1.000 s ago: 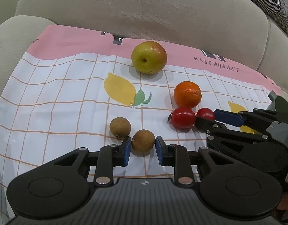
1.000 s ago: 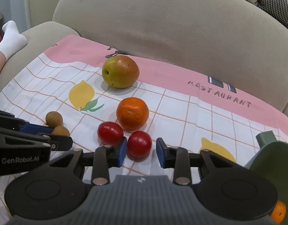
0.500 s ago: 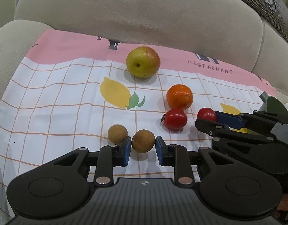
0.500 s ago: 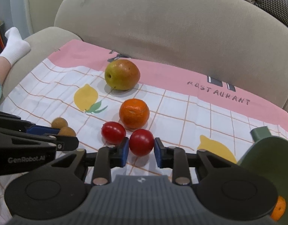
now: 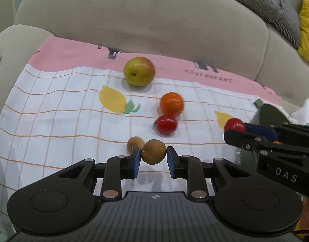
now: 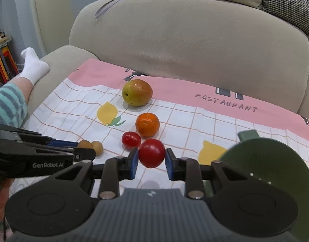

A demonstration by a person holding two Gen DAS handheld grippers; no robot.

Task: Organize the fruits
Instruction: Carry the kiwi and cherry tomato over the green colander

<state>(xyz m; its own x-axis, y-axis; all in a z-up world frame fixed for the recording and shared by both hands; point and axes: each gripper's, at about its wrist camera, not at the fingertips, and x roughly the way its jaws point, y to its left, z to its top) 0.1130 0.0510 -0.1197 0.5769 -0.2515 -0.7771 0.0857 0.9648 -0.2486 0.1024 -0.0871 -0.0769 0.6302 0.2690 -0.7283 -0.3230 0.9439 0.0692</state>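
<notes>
Fruit in both tools. Left gripper (image 5: 153,157) pinches a small brown fruit (image 5: 153,151) clear of the checked cloth (image 5: 53,104); its shell looks thin, likely brittle. Right gripper (image 6: 151,160) clamps a tomato (image 6: 151,152) at its widest part beside the green bowl (image 6: 275,161); skin appears smooth, soft, easily bruised.

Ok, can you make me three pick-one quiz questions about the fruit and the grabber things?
1. Where is the orange?
A. next to the pear
B. between the pear and the loose tomato
C. in the green bowl

2. How many tomatoes are there?
A. one
B. two
C. four

3. What is the right tool doing?
A. squeezing a tomato
B. empty and open
C. holding the pear

Answers: 1 B, it sits in that line. 2 B, one loose, one gripped. 3 A, pads press its sides.
</notes>
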